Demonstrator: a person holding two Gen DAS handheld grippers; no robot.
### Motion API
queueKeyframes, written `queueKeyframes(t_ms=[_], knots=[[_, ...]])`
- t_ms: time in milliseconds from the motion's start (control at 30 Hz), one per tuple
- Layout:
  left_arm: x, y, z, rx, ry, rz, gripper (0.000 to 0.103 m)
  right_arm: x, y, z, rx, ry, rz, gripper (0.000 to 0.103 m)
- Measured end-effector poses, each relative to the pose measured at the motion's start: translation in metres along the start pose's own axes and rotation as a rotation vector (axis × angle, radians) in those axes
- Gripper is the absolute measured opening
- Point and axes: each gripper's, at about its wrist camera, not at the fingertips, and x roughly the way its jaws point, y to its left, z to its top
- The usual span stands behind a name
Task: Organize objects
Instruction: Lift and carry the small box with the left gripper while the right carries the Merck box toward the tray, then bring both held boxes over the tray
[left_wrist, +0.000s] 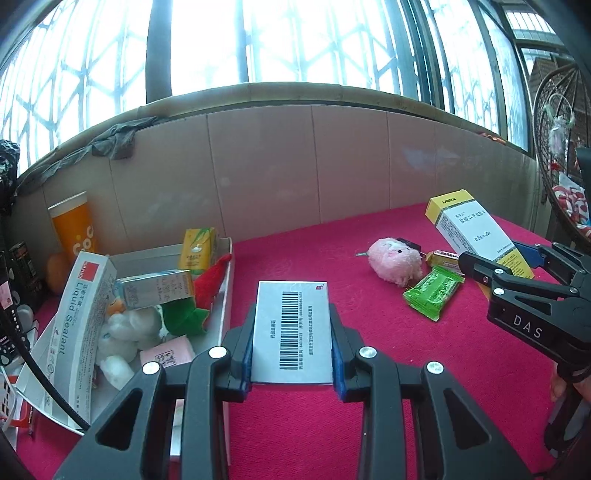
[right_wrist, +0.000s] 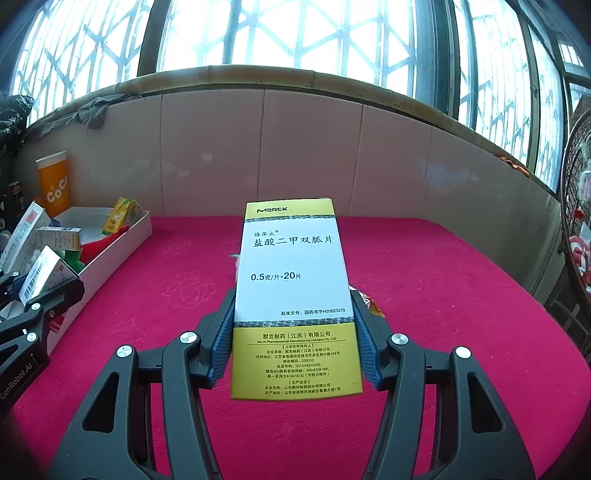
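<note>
Two cartons are pinched edgewise, the barcoded box (left_wrist: 291, 332) by the left gripper (left_wrist: 293, 354) and the Merck box (right_wrist: 295, 295) by the right gripper (right_wrist: 295, 343), so either could be crushed or slipped loose short of the crowded white tray (left_wrist: 227, 291) at frame left.

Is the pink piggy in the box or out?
Out. The piggy lies on the red cloth, right of the box.

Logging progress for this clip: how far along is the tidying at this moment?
Partway. Done: the white tray already holds several boxes and soft toys. In hand: the left gripper clamps a barcode box, and the right gripper clamps a yellow-and-white medicine box. Left on the red cloth: a pink plush toy, a green snack packet and a small gold-wrapped item.
</note>
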Motion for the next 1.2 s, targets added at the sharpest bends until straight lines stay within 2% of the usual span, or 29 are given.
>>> queueKeyframes(t_ms=[467,700,1200], knots=[[-0.026,0.043,-0.013,-0.080,-0.025,0.046,0.032,-0.004,0.033,-0.004,-0.064,0.020,0.049,0.057],[-0.041,0.059,-0.020,-0.097,-0.046,0.083,0.032,-0.010,0.060,-0.007,-0.141,0.012,0.070,0.057],[-0.060,0.096,-0.030,-0.173,-0.061,0.136,0.032,-0.014,0.094,-0.010,-0.185,0.016,0.148,0.057]])
